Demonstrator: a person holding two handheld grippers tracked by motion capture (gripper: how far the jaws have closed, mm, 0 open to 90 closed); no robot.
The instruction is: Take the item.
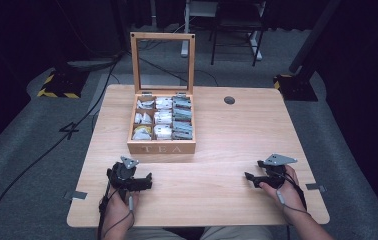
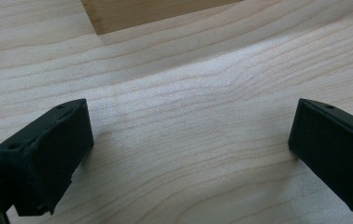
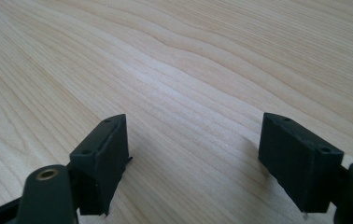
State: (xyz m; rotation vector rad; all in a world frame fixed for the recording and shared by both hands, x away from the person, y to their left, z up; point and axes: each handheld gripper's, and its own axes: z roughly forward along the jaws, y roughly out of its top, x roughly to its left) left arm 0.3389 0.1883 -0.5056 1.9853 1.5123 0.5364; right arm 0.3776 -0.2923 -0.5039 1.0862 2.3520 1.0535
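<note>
high view: one wooden tea box stands mid-desk, its one glass lid upright; inside, three rows of three compartments, nine in all, hold tea bags; two claws rest on the near desk, well apart from the box; the left claw and the right claw both gape wide, holding nothing; bare wood lies between each pair of jaws.
</note>
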